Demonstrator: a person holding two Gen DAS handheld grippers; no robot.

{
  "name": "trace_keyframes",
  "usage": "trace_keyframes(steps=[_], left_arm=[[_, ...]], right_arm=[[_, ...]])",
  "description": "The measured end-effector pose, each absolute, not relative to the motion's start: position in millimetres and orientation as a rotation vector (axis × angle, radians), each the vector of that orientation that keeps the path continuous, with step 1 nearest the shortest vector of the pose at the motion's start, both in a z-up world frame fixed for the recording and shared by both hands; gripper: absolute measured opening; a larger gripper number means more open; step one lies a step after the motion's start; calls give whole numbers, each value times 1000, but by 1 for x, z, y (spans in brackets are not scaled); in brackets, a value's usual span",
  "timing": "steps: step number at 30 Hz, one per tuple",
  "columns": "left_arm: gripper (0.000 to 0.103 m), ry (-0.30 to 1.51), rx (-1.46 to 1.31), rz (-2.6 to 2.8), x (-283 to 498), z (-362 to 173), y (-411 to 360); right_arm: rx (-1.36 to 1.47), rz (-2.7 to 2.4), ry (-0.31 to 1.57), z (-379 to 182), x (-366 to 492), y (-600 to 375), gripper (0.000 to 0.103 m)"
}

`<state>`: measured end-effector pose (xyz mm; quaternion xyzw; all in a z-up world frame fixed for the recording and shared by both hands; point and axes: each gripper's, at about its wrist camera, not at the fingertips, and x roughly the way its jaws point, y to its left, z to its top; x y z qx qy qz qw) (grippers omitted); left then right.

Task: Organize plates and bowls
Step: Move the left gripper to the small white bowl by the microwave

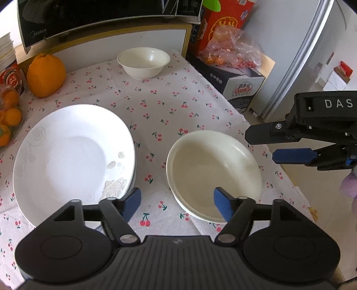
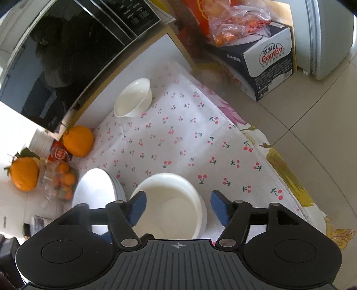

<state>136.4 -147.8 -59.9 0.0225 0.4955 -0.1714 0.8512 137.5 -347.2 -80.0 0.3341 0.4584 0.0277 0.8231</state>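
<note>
A stack of white plates (image 1: pixel 71 160) lies on the cherry-print cloth at the near left; it also shows in the right wrist view (image 2: pixel 93 189). A cream shallow bowl (image 1: pixel 214 174) sits to its right and also shows in the right wrist view (image 2: pixel 171 205). A smaller cream bowl (image 1: pixel 144 61) stands at the far side and shows in the right wrist view too (image 2: pixel 133 98). My left gripper (image 1: pixel 177 204) is open and empty, low between the plates and the shallow bowl. My right gripper (image 2: pixel 178 206) is open and empty above the shallow bowl; it shows at the right of the left wrist view (image 1: pixel 261 145).
A microwave (image 1: pixel 100 17) stands on a shelf behind the cloth. A large orange (image 1: pixel 45 74) and a bag of small oranges (image 1: pixel 9 116) are at the left. A Ganten carton (image 1: pixel 241 87) with bagged fruit sits off the table's right edge, next to a fridge (image 1: pixel 301 55).
</note>
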Motion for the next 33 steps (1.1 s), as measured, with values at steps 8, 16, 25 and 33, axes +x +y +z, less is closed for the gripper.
trace_keyframes(steps=[8, 16, 25, 33], left_arm=[[88, 1018, 8, -332, 141, -50, -140], [94, 988, -3, -291, 144, -40, -134], [102, 906, -65, -191, 161, -14, -111], [102, 866, -98, -130, 192, 6, -97]], right_arm=[[721, 81, 961, -80, 143, -356, 77], [698, 86, 917, -64, 145, -357, 85], [627, 122, 872, -24, 169, -354, 91], [624, 181, 852, -2, 210, -340, 92]])
